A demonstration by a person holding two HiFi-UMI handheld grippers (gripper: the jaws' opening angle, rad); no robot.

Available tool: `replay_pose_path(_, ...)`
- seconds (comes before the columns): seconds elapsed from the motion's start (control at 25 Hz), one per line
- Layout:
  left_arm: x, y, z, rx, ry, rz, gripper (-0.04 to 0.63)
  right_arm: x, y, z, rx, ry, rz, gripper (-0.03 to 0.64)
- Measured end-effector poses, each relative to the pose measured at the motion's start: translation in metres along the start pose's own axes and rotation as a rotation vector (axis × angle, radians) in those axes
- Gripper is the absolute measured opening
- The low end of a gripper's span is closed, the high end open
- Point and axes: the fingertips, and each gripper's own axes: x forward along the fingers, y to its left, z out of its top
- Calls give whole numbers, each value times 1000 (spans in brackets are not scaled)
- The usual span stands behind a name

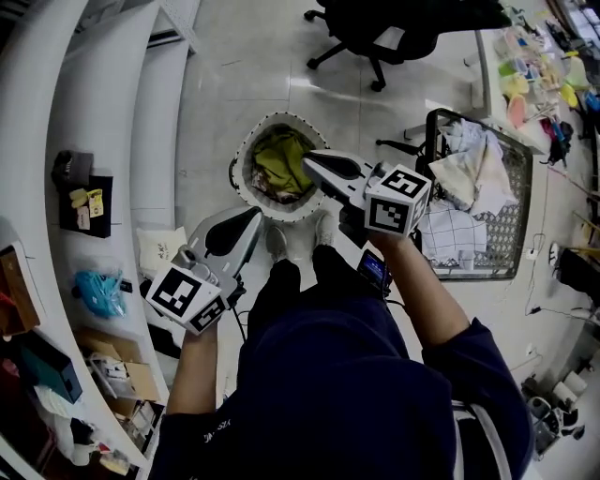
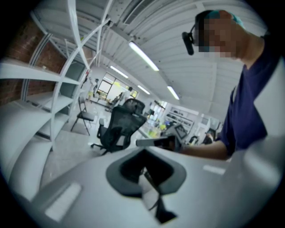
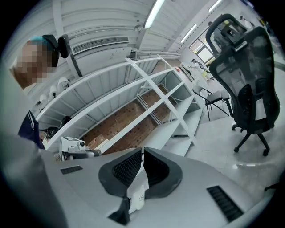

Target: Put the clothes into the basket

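A round white-rimmed basket stands on the floor in front of the person's feet, with yellow-green clothes lying in it. My right gripper is held up over the basket's right side, pointing almost level; its jaws are shut with no cloth between them. My left gripper hovers lower left of the basket, jaws together and empty. More clothes lie heaped in a black wire cart to the right.
White shelving curves along the left, holding boxes and small items. A black office chair stands beyond the basket. A cluttered desk sits at the top right. Cables run across the floor at the right.
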Motion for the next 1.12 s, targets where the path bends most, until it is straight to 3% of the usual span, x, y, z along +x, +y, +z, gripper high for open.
replay_pose_path(0.36,-8,-20,11,45,-18,-24,4,-22,54,15,-87,-19,44,14)
replay_pose_path(1.12,-16,-38,26,96,-46,-65,5,-39,103,22,-164,-39,43,9)
